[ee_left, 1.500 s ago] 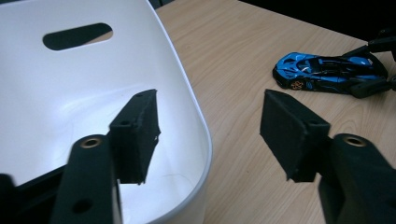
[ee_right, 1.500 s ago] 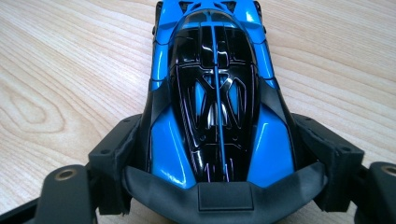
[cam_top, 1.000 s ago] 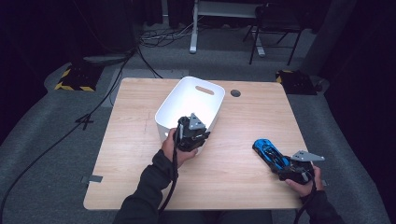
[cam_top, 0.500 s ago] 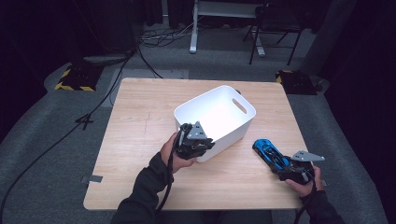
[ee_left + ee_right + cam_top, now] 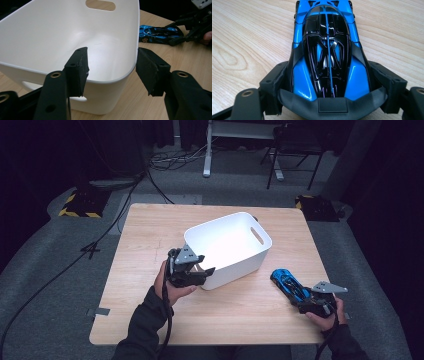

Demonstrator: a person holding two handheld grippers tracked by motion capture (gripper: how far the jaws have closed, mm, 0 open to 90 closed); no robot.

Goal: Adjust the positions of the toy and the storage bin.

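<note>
L tool (image 5: 111, 72) just opened at bin (image 5: 227, 245) rim; R tool (image 5: 329, 100) grips car (image 5: 327, 50).

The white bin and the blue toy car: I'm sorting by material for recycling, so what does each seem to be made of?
The white bin looks like moulded plastic with a smooth satin finish: thin rounded rim, cut-out handle slots, soft sheen. The blue toy car has a glossy painted shell with sharp reflections; plastic or die-cast metal, the look leaves that open.
</note>
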